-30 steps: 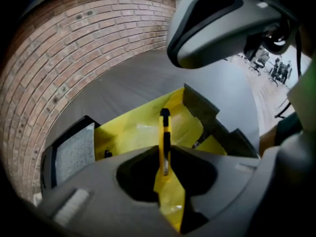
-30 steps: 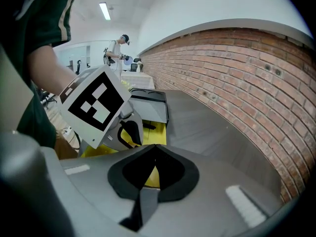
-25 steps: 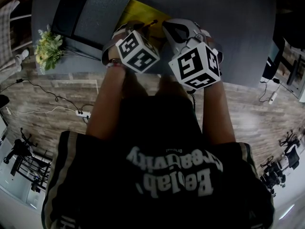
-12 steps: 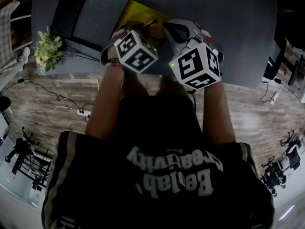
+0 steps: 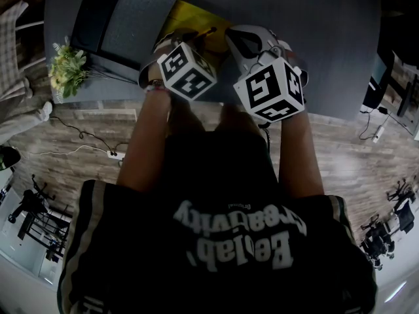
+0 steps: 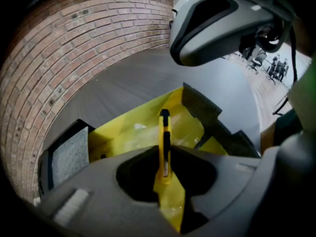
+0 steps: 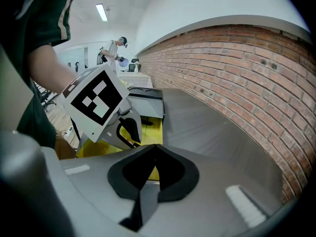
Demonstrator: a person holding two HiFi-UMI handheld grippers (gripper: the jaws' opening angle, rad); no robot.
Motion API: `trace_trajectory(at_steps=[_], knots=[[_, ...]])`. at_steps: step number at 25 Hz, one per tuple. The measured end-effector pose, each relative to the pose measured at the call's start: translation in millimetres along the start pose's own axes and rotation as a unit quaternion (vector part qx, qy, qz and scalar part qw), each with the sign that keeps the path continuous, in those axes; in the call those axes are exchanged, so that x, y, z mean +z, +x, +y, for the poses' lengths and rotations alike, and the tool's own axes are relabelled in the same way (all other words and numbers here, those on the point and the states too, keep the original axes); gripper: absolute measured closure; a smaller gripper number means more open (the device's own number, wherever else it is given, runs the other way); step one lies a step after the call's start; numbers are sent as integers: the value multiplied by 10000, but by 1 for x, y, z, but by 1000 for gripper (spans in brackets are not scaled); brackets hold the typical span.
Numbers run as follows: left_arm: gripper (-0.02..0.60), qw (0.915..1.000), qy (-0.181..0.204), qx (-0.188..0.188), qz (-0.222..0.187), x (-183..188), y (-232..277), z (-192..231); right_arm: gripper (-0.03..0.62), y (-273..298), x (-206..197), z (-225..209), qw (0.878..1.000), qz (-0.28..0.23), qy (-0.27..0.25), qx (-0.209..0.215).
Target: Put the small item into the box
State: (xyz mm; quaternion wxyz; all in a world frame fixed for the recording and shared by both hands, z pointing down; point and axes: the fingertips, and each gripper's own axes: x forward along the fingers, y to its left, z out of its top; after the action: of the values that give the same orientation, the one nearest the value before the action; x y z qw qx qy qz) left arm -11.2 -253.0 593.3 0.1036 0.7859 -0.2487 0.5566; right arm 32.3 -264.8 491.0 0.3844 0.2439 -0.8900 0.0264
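A small yellow and black cutter (image 6: 164, 147) stands pinched between the jaws of my left gripper (image 6: 165, 174), its tip pointing away from me. It hangs over the open yellow-lined box (image 6: 133, 127) on the grey table. In the head view the left gripper (image 5: 196, 39) is over the box (image 5: 186, 15), and the cutter's tip (image 5: 208, 31) shows. My right gripper (image 5: 245, 41) hovers close beside it on the right. In the right gripper view its jaws meet, shut with nothing between them (image 7: 154, 149), and the left gripper's marker cube (image 7: 96, 100) is just ahead.
The box's dark lid with a grey foam pad (image 5: 124, 21) lies open to the left. A dark flap (image 6: 207, 112) borders the box on the right. A bunch of flowers (image 5: 67, 70) sits at the table's left corner. A brick wall (image 7: 237, 63) runs behind the table (image 5: 314, 31).
Both grippers have barely shifted, and the cutter stays held in the left jaws over the box.
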Motion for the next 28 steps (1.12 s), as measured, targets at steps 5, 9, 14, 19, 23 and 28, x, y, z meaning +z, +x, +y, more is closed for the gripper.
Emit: trace_trajectory(at_steps=[5,9,14,19,23,28], knots=[[506,10000,21,32,-46,0,0,2,588,1,0,1,10000,9,-2,-11],[503,9999,24,61,-79,-1,1,2,588,0,-1,2,10000,11,-2,-20],[502,9999,-4,25,-98,1,0,1,588,-2,-2,2,10000,12,4,-19],[502,9999,-39,36,-106,-1,0,2,588,1,-2,5,10000,28,-17,-8],[499,9999,-95,33,-113,0,0,2,588,0,-2,5,10000,27,-15,2],[489,9995,-273,15,-152,0,1,3,588,1,-3,7,10000,18,-22,29]])
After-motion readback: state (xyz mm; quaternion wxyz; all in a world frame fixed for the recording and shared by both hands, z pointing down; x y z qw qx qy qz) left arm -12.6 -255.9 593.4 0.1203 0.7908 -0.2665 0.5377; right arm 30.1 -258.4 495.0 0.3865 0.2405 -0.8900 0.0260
